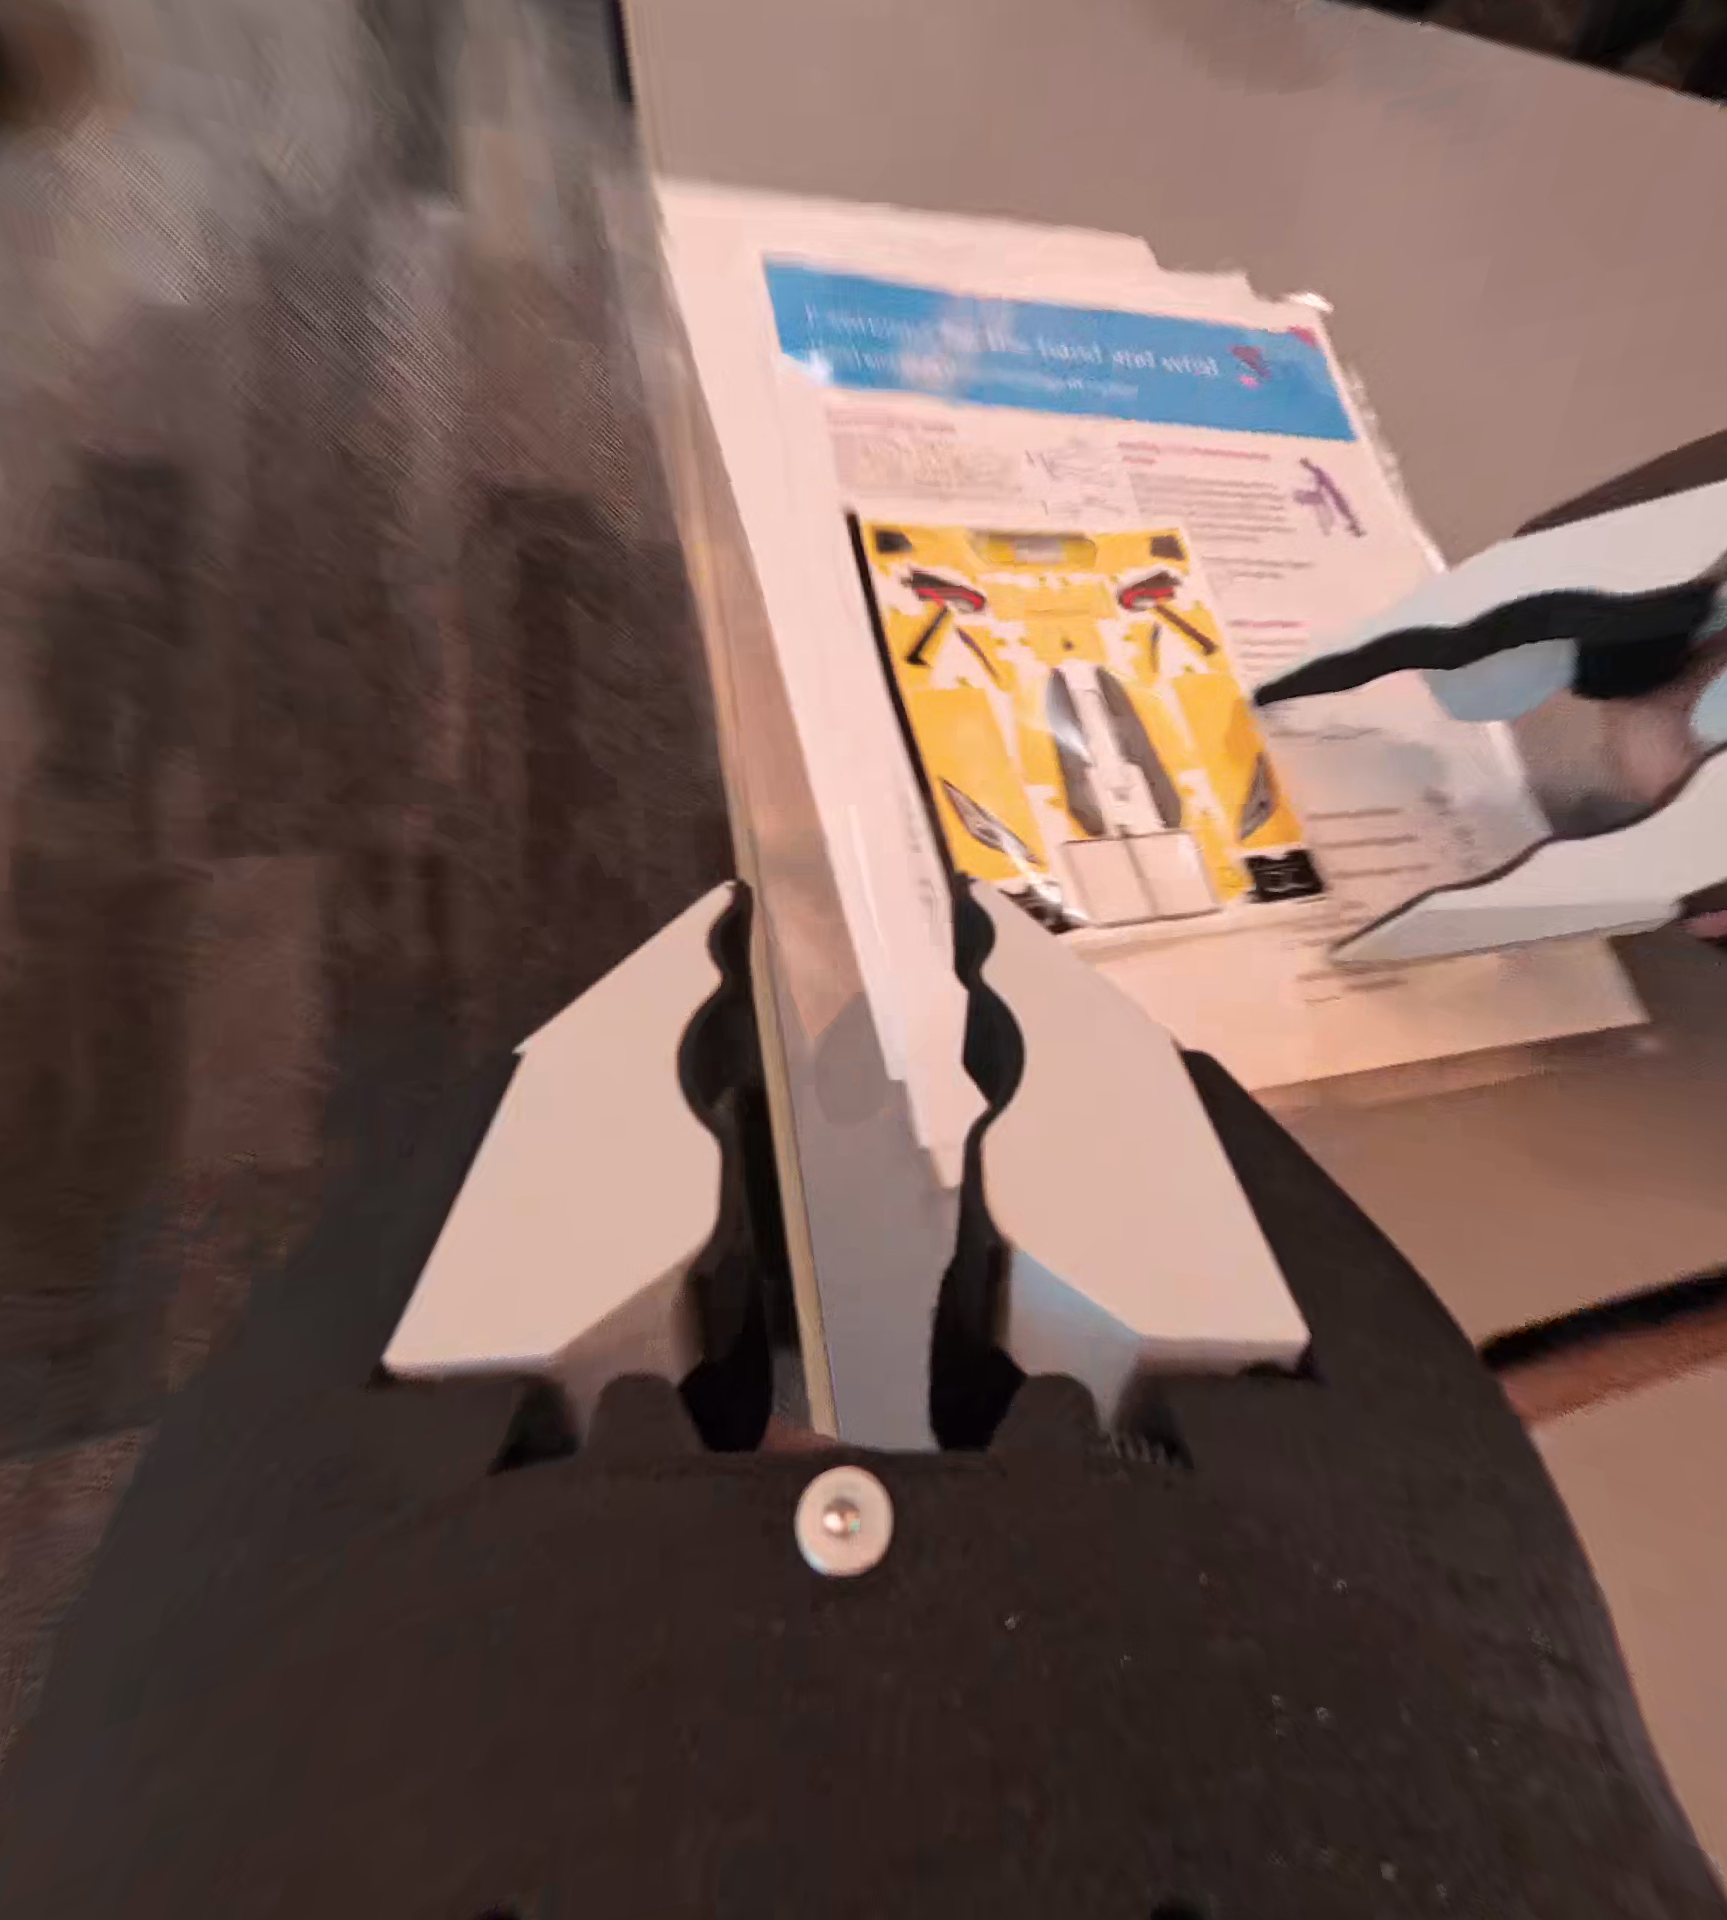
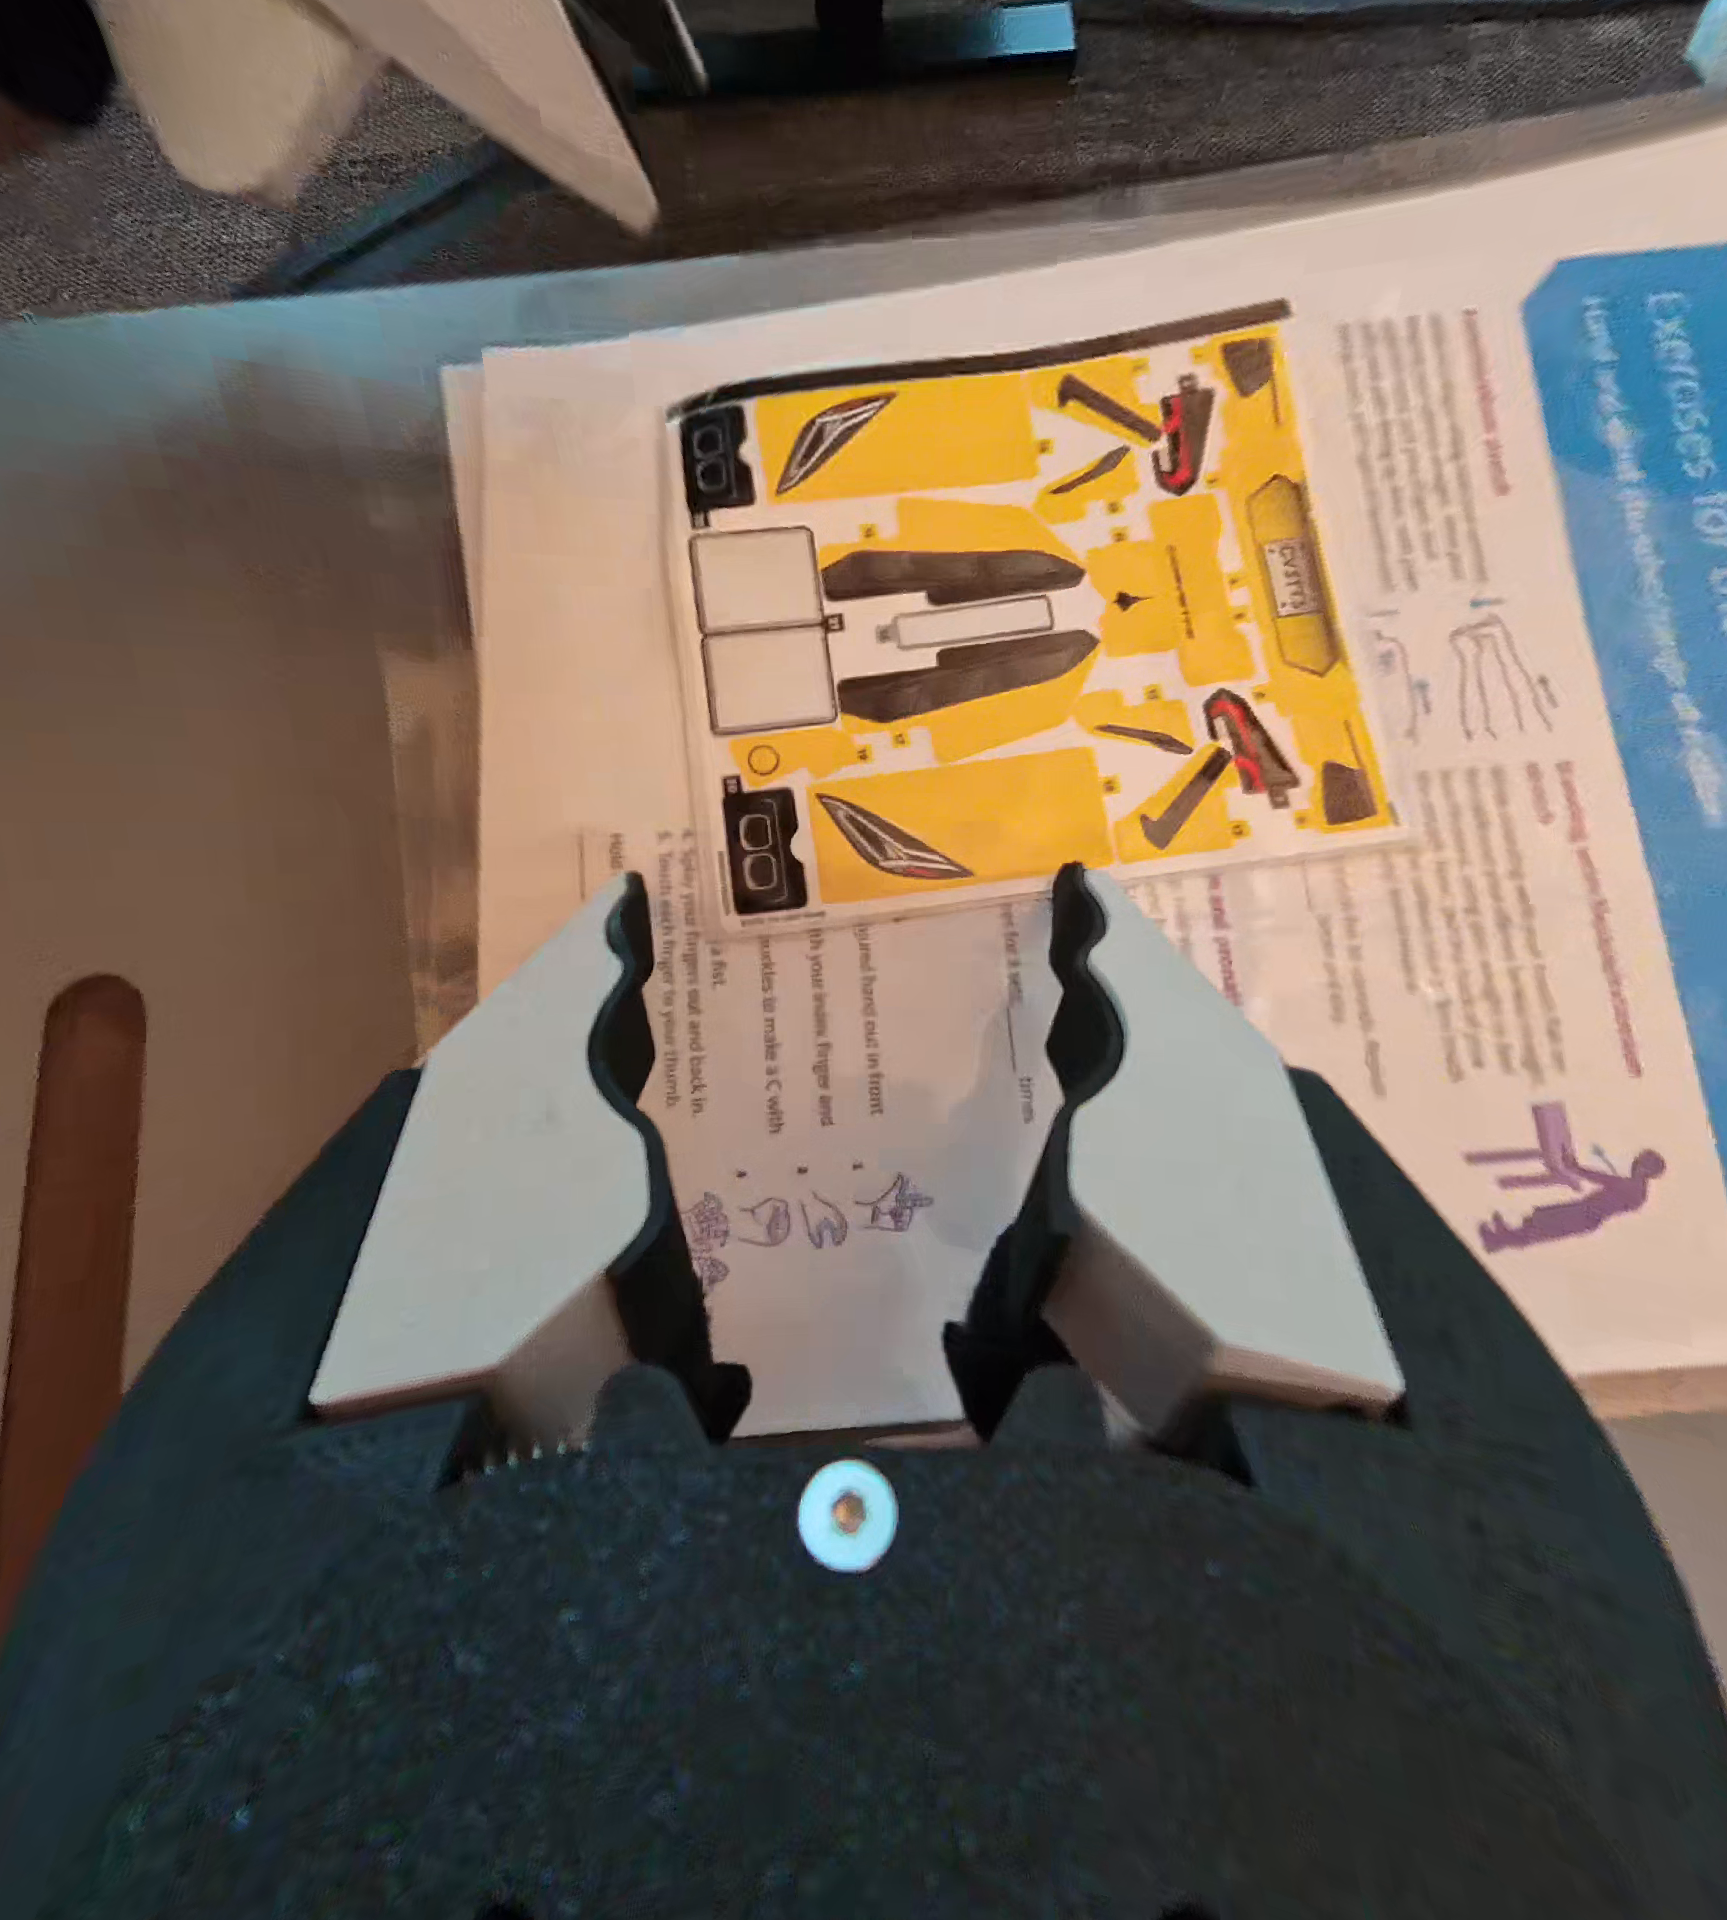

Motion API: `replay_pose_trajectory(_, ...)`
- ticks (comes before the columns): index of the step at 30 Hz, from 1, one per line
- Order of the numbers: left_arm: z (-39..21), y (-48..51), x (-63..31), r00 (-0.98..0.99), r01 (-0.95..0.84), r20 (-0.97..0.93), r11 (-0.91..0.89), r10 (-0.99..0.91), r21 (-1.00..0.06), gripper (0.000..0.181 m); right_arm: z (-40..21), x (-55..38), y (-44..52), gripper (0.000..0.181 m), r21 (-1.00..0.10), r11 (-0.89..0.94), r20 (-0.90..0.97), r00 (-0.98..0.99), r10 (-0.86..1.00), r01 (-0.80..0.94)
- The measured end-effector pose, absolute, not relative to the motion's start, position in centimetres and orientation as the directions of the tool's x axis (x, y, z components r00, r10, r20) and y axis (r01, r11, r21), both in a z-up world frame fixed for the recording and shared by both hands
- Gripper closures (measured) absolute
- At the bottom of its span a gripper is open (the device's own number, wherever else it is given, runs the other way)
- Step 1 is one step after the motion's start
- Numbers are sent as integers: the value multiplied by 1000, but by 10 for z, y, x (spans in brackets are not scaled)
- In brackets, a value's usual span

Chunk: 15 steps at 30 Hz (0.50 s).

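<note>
A stack of white papers [image 1: 1202, 997] lies at the edge of a pale table [image 1: 1461, 208]. On top are a printed sheet with a blue band [image 1: 1046, 343] and a small yellow cut-out sheet [image 1: 1067, 707]. My left gripper [image 1: 848, 899] is open and straddles the table's edge and the stack's near corner. I cannot see its pads pressing on either. My right gripper [image 2: 851, 878] is open and empty over the printed sheet [image 2: 1669, 727], its tips just short of the yellow sheet [image 2: 994, 623]. It also shows in the left wrist view [image 1: 1306, 821], over the papers.
Dark carpet [image 1: 215, 727] lies beyond the table's edge. The table [image 2: 163, 623] has a long rounded slot [image 2: 80, 1195] to the left of the right gripper. One white finger [image 2: 547, 114] of the left gripper shows at the far edge.
</note>
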State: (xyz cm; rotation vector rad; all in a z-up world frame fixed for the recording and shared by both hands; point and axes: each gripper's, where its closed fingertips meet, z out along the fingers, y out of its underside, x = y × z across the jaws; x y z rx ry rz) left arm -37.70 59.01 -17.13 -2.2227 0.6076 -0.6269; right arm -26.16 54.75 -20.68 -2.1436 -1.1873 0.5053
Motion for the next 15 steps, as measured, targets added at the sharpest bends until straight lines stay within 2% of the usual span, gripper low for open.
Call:
replay_pose_trajectory(2, -185, 589, -372, 712, -221, 385, -708, -587, -670, 127, -206, -275, 548, 105, -677, -406, -55, 508, 860, 614)
replay_pose_trajectory(4, -200, 596, -380, 724, -238, 395, -743, -565, -626, 122, -205, -284, 549, 106, -667, -405, -67, 492, 868, 625)
replay_pose_trajectory(8, -202, 599, -377, 659, -187, 535, -803, -530, -566, 122, -199, -297, 555, 112, -676, -368, -31, 475, 880, 638)
replay_pose_trajectory(10, -196, 593, -371, 601, -174, 593, -811, -537, -558, 125, -206, -305, 552, 111, -655, -393, -75, 461, 884, 645)
replay_pose_trajectory(15, -189, 585, -369, 561, -180, 613, -804, -557, -567, 129, -203, -329, 547, 114, -677, -407, -158, 419, 894, 614)
